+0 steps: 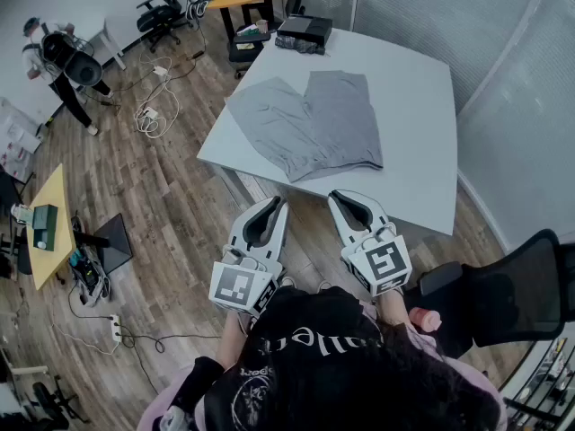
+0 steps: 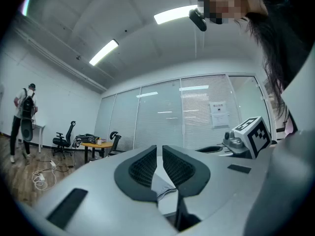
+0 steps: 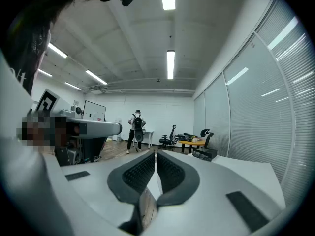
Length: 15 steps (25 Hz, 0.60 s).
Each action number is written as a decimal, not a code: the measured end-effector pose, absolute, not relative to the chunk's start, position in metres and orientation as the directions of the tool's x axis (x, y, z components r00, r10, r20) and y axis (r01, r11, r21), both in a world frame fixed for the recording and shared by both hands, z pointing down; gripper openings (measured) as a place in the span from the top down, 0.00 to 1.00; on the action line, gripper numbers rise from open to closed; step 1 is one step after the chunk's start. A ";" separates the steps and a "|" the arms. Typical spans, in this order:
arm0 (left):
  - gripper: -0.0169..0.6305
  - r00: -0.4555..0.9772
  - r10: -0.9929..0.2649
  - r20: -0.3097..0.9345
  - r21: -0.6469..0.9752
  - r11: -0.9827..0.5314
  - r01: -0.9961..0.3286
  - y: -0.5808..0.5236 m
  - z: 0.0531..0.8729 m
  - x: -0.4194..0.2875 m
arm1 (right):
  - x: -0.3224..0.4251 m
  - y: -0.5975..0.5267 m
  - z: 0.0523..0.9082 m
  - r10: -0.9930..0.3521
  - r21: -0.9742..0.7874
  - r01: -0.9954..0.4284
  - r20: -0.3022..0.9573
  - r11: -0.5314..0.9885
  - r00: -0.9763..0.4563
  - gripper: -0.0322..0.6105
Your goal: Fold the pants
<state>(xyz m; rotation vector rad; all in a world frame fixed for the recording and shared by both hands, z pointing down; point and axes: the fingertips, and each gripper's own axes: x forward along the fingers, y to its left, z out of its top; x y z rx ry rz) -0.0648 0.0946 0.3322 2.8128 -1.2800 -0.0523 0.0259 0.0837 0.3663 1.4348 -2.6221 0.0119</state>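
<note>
a: where are the grey fabric pants [image 1: 310, 124] found, and how are they laid?
b: they are spread flat and unfolded on the white rectangular table [image 1: 413, 97], toward its near left corner. the waistband is laid along the near edge, and the two legs are fanned away from it in a shallow v, so the long axis is pointed away from the person
a: and how are the jaws set?
b: the left gripper [image 1: 278, 205] is seen with its jaws drawn together and nothing caught between them; the same is seen on the right gripper [image 1: 336, 197]. both are held about level, short of the table edge and apart from the cloth
a: which one is nearer?
b: little difference can be made out. the left is lined up with the waistband's left end, the right with its middle. the cloth is ahead of both, so a forward reach with the jaws opened is judged to be needed first
</note>
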 end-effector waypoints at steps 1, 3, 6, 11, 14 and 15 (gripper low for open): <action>0.89 0.657 -0.754 -0.008 0.061 -0.656 -0.753 0.094 0.333 -0.064 | 0.027 0.083 0.367 -0.836 0.068 -0.837 0.138 0.543 -0.531 0.91; 0.89 0.657 -0.754 -0.005 0.061 -0.656 -0.752 0.093 0.334 -0.063 | 0.028 0.082 0.368 -0.834 0.069 -0.835 0.136 0.546 -0.534 0.91; 0.89 0.657 -0.754 -0.001 0.063 -0.656 -0.752 0.092 0.335 -0.061 | 0.030 0.081 0.370 -0.836 0.063 -0.838 0.139 0.542 -0.531 0.91; 0.89 0.655 -0.756 0.007 0.072 -0.653 -0.754 0.090 0.338 -0.057 | 0.039 0.081 0.372 -0.840 0.036 -0.845 0.139 0.534 -0.525 0.91; 0.89 0.652 -0.758 0.013 0.079 -0.649 -0.757 0.090 0.341 -0.054 | 0.045 0.082 0.375 -0.840 0.029 -0.846 0.144 0.532 -0.523 0.90; 0.89 0.652 -0.758 0.015 0.081 -0.649 -0.757 0.090 0.342 -0.053 | 0.048 0.082 0.376 -0.841 0.025 -0.848 0.148 0.530 -0.521 0.90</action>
